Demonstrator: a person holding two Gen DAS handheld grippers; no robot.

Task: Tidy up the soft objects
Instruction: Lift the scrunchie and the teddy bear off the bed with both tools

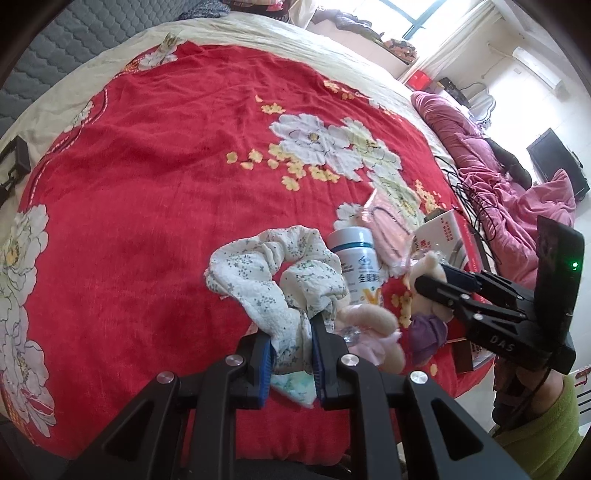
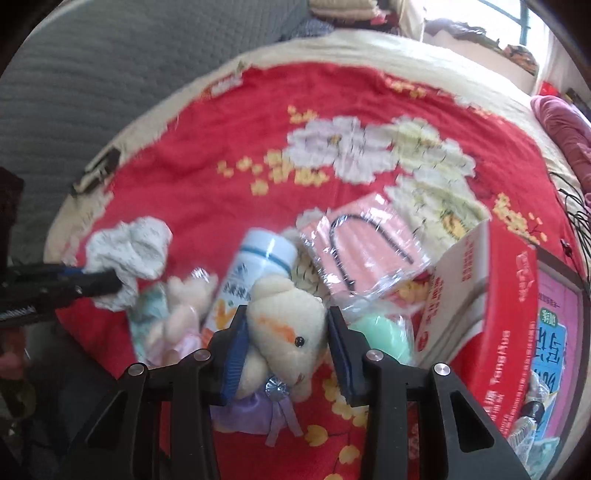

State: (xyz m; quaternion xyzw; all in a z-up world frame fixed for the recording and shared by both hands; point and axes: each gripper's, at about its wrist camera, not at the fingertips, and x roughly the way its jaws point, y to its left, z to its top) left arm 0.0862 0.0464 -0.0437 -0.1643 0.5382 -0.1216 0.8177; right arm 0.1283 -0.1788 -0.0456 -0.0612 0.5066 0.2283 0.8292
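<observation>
red floral bedspread (image 1: 166, 184). white flowered scrunchie (image 1: 273, 273), pinched between left gripper (image 1: 291, 354) pads. white bottle (image 1: 356, 262) lying beside it. cream plush toy (image 1: 424, 280), gripped by right gripper (image 1: 424, 286). pink plush (image 1: 369, 325) below.

Daylight enters through the window (image 1: 439, 14) at top right in both views and is overexposed there; the wall beside it washes out to white. The red blanket (image 1: 166, 184) is evenly and brightly lit, with a soft shadow on it ahead of the left gripper (image 1: 291, 354). Left wrist view is sharp at centre. Right wrist view is blurred across the blanket and the items lying on it; only the toy (image 2: 284, 325) between the pads is fairly clear. Both show strong fisheye curvature with dark corners.
</observation>
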